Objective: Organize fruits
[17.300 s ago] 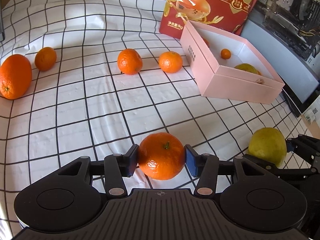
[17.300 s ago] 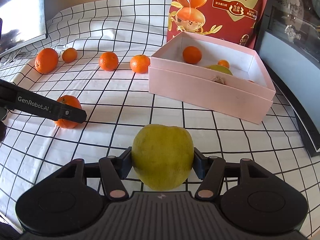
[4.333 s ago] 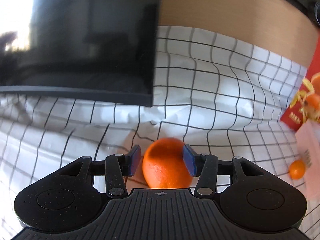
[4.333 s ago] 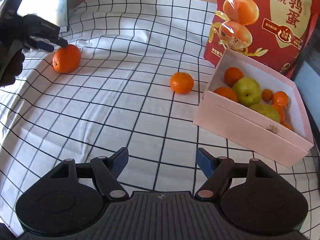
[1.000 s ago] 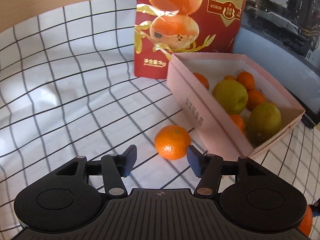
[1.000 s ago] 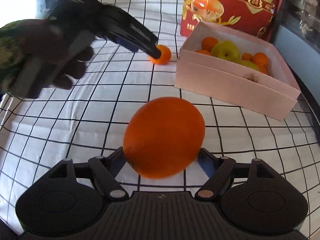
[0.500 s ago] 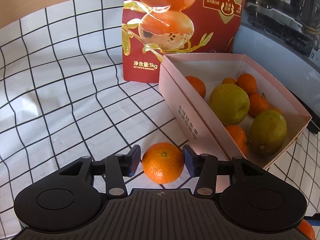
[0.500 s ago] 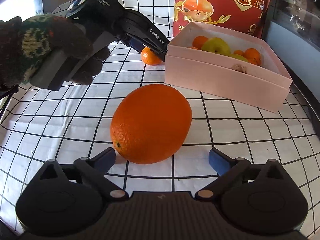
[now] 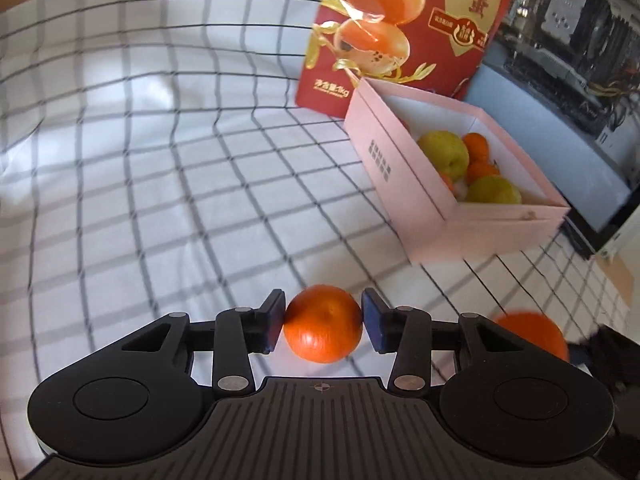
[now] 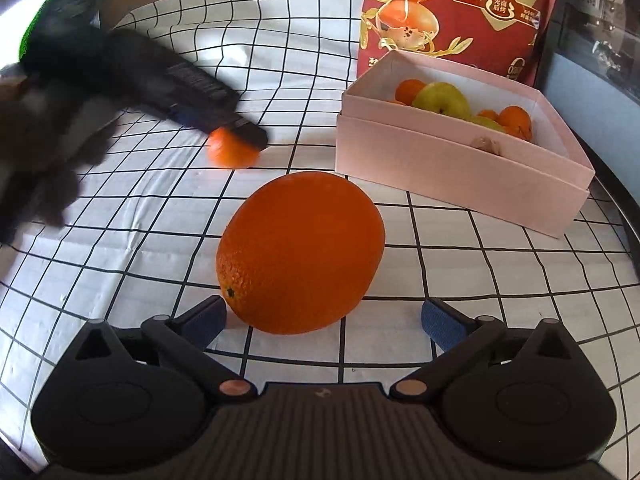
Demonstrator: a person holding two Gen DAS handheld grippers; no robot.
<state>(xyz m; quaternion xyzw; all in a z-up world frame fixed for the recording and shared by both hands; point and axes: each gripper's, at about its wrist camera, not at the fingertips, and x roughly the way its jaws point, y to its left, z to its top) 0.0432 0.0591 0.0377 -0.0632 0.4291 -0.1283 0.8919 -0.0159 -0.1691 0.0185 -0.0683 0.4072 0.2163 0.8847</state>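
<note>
Two pieces of fruit sit outside the box. You have the small mandarin [image 9: 323,329] pinched between the blue pads of your left gripper [image 9: 323,326], low in the centre of the left wrist view; in the right wrist view the same mandarin [image 10: 230,152] shows at middle left, blurred, under the tip of that gripper. The large orange [image 10: 301,252] rests on the checked cloth [image 10: 480,264] in the middle of the right wrist view, just ahead of your right gripper [image 10: 322,316], whose fingers are spread wide on either side of it without clamping it. The pink box [image 10: 452,164] stands at the right of that view, holding green pears [image 10: 442,100] and several small oranges [image 10: 516,118]. Behind the box, at upper right, leans the red bag [image 10: 460,8].
</note>
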